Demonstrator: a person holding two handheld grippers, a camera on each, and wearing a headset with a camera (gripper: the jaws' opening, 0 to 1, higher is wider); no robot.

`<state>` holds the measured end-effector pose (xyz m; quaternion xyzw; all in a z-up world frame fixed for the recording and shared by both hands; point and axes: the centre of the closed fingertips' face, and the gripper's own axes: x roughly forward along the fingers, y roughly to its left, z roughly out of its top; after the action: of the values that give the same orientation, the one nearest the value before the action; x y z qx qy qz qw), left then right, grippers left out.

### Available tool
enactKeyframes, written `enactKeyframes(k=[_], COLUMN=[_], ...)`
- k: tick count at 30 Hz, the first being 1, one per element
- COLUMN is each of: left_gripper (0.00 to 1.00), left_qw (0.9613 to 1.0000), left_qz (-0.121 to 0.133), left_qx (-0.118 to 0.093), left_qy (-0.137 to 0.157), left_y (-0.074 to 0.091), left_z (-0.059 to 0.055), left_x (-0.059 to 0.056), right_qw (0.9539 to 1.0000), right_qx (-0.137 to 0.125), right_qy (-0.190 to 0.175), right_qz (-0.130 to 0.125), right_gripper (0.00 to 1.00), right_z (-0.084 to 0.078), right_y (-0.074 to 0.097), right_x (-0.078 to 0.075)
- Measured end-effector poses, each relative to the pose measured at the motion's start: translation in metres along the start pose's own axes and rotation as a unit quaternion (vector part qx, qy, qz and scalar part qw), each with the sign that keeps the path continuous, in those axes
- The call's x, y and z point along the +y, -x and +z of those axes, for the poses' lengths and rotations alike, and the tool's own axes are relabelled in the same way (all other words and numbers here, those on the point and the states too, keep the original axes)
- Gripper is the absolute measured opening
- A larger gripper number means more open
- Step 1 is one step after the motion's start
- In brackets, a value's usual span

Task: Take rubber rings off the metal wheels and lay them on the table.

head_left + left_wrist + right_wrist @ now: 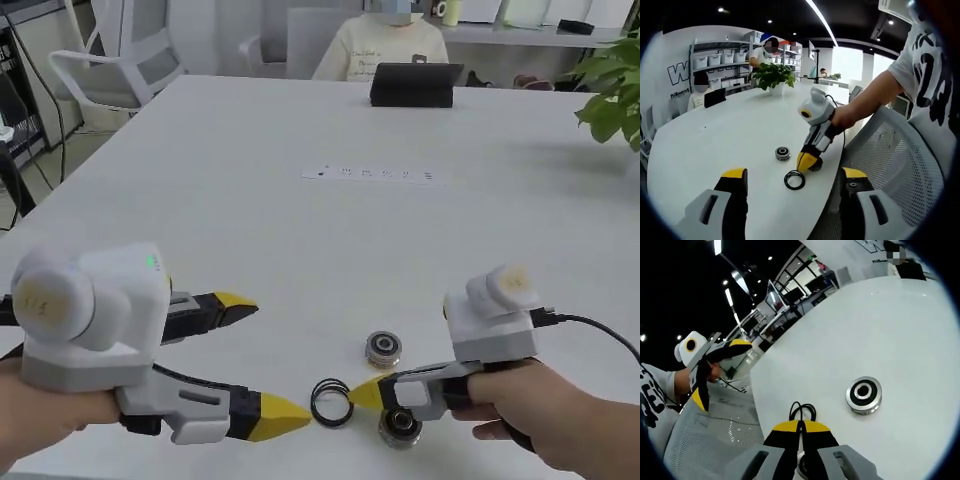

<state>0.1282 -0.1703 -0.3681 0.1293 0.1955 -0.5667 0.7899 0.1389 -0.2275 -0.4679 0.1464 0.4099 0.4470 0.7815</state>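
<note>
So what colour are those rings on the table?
The rings are black; the head view shows them best.

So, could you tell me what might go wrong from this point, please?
1. The rubber rings lie close to the front edge of the table; the right gripper, jaws shut and tips touching them, could drag them off if it catches them when withdrawing.
2. One metal wheel sits under that gripper, also near the edge, and may get knocked off.
3. The open left gripper, close by, could scatter the rings.
</note>
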Motion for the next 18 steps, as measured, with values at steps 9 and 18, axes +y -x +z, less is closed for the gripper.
enactKeyframes(k=[9,18], left_gripper=[0.73,0.73], left_qw=[1.0000,1.0000], left_qz=[0.000,0.001], left_qx=[0.000,0.000], left_qy=[0.000,-0.001], left_y=[-0.0011,-0.0001], left_z=[0.0011,0.0020], left_x=[-0.0007,-0.0001], right_qw=[0.9997,0.9990], right_qx=[0.000,-0.013], right_qy=[0.020,0.036], right_qz=[-0.016,-0.024], right_gripper=[0.06,0.12], right_z=[0.0017,0.0076], right_y=[-0.0001,0.0048], right_x=[-0.0039,-0.0052])
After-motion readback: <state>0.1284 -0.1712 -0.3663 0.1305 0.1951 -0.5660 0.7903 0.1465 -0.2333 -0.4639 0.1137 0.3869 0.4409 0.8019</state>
